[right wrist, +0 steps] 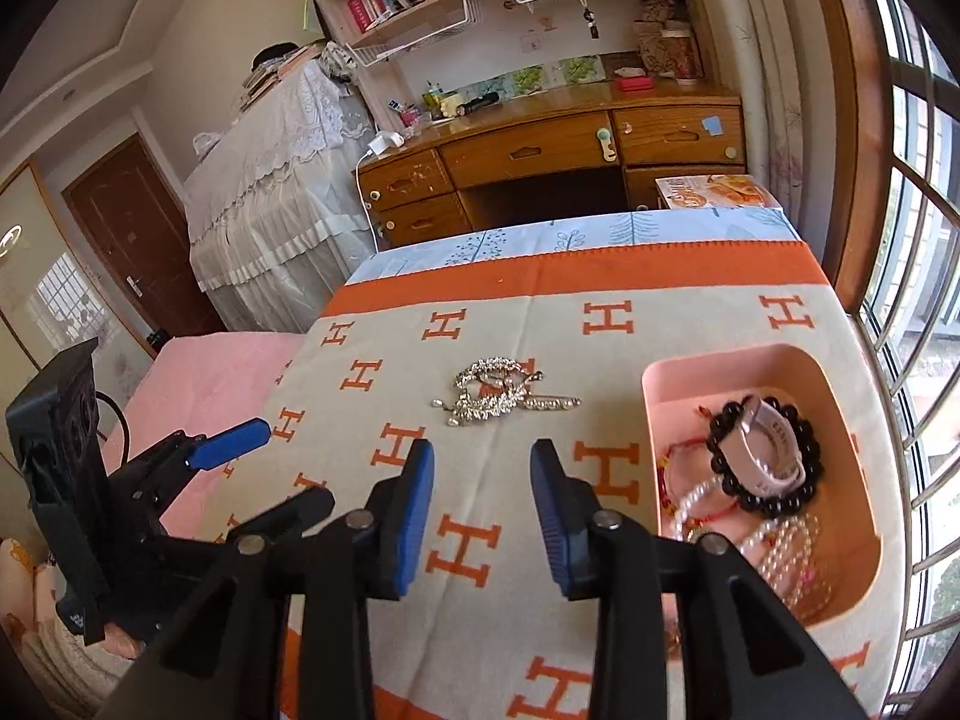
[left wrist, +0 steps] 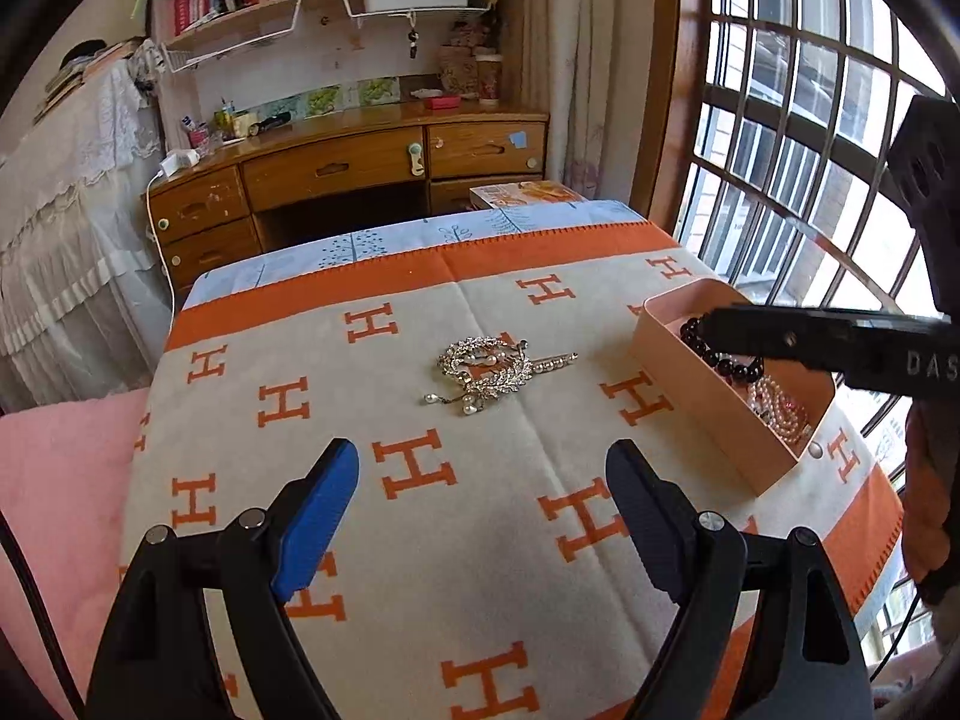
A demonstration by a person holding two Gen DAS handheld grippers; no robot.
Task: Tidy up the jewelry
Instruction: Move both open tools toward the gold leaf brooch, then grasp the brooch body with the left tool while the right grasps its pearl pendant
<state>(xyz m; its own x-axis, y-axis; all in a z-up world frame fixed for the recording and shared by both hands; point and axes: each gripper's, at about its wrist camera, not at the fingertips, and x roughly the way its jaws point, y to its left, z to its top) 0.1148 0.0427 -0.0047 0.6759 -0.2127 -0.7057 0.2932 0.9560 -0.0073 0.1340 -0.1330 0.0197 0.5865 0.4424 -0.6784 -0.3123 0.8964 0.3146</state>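
A pile of silver rhinestone and pearl brooches (left wrist: 489, 375) lies on the H-patterned cloth (left wrist: 420, 516), also in the right wrist view (right wrist: 498, 396). A pink tray (left wrist: 690, 396) at the right holds a black bead bracelet (right wrist: 804, 480), a pale watch (right wrist: 771, 444) and pearl bracelets (right wrist: 780, 546). My left gripper (left wrist: 483, 510) is open and empty, short of the brooches. My right gripper (right wrist: 482, 510) is open and empty, left of the tray (right wrist: 651, 384); it reaches over the tray in the left wrist view (left wrist: 705, 321).
The cloth covers a small table with a pink cushion (left wrist: 60, 480) on its left. A barred window (left wrist: 810, 180) runs along the right. A wooden desk (left wrist: 348, 168) and bookshelves stand behind. A box (right wrist: 714, 192) lies past the far edge.
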